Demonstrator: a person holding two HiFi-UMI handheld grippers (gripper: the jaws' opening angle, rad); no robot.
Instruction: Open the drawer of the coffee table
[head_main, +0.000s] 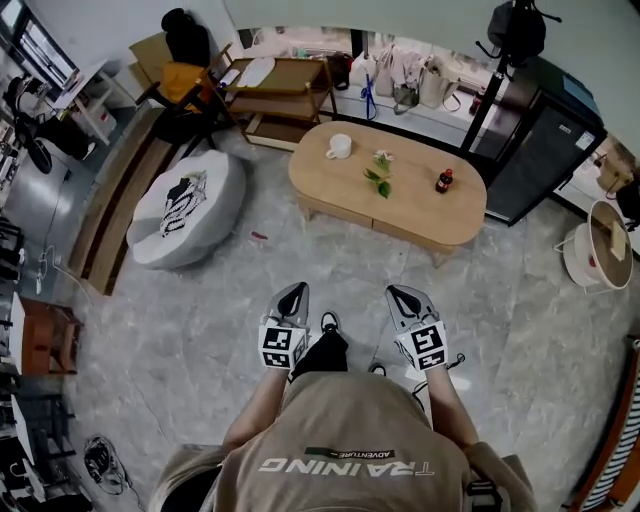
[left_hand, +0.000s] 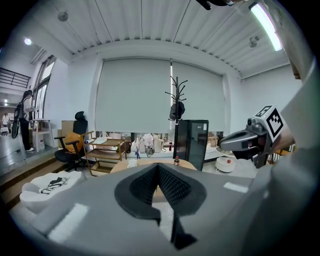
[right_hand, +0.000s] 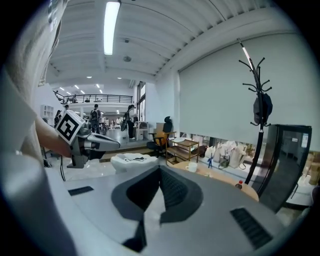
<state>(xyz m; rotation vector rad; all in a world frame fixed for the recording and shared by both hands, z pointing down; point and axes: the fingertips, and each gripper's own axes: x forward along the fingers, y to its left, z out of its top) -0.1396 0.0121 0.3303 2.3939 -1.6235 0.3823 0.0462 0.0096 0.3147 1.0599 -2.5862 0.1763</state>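
- Drawer hard to make out on the oval light-wood surface (head_main: 412, 208), well ahead of both hand-held grippers.
- Two: left hand-held gripper (head_main: 293, 296), right hand-held gripper (head_main: 404, 296), jaws together, empty.

1. The coffee table (head_main: 420, 215) stands mid-floor, ahead of the person.
2. On its top, left to right, are a cup (head_main: 339, 146), a small plant (head_main: 380, 172) and a bottle (head_main: 444, 181).
3. A pouf (head_main: 190, 207) sits left of the table, apart from it.
4. A shelf trolley (head_main: 283, 95) stands behind the table's left end, with an office chair (head_main: 185, 55) to its left.
5. A cabinet (head_main: 545, 150) stands behind the table's right end, with a coat stand (head_main: 500, 60) beside it.
6. The left gripper (head_main: 296, 292) and right gripper (head_main: 398, 294) are side by side before the table, well apart from it.
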